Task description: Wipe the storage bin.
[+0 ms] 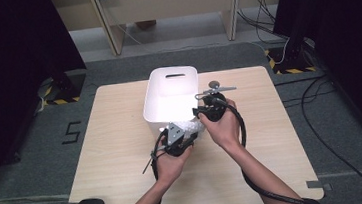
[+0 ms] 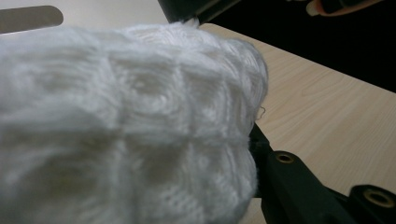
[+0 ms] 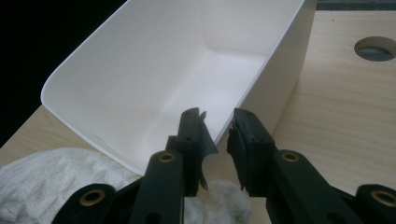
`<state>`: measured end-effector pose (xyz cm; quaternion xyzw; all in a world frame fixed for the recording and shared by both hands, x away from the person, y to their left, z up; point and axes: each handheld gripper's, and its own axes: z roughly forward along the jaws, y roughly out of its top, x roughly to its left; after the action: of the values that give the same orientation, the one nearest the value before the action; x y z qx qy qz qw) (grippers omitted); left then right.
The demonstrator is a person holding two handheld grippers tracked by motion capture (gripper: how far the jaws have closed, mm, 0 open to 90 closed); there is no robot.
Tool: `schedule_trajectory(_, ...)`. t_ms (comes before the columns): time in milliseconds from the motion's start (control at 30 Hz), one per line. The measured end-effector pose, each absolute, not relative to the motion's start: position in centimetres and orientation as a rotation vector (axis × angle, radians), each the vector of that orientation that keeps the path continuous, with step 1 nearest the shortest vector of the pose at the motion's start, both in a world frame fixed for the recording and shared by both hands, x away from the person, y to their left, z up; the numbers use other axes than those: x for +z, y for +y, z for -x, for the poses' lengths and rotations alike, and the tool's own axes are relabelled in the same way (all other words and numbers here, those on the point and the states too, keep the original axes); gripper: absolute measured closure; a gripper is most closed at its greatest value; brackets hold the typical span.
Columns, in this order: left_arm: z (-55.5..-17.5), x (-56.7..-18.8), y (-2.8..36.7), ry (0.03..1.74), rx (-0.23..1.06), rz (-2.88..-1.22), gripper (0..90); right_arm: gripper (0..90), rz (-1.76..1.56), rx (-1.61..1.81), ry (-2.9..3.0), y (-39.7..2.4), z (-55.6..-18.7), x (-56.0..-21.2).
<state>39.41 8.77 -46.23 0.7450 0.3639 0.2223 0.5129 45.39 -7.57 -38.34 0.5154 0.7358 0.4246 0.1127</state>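
At the near rim of the white bin [image 3: 177, 70], my right claw [image 3: 218, 140] pinches its wall, while my left claw [image 1: 182, 141] clamps the white knitted cloth [image 2: 126, 126].

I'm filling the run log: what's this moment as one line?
left tongs: shut on white knitted cloth | right tongs: gripping near rim of white bin | cloth: outside bin, on table
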Motion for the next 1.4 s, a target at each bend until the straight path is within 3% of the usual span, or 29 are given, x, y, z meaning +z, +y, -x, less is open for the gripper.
schedule_trajectory(1133, -39.9, -50.8, 8.6, 0.925, 0.513, -1.889, 75.2, 73.6, -1.513, 1.248, 2.156, -7.6, -45.4, -38.3)
schedule_trajectory(1400, -38.8, -49.3, 11.2, 0.949, 0.47, -1.878, 75.1, 63.9, -1.531, 1.24, 2.147, -7.5, -45.7, -38.3)
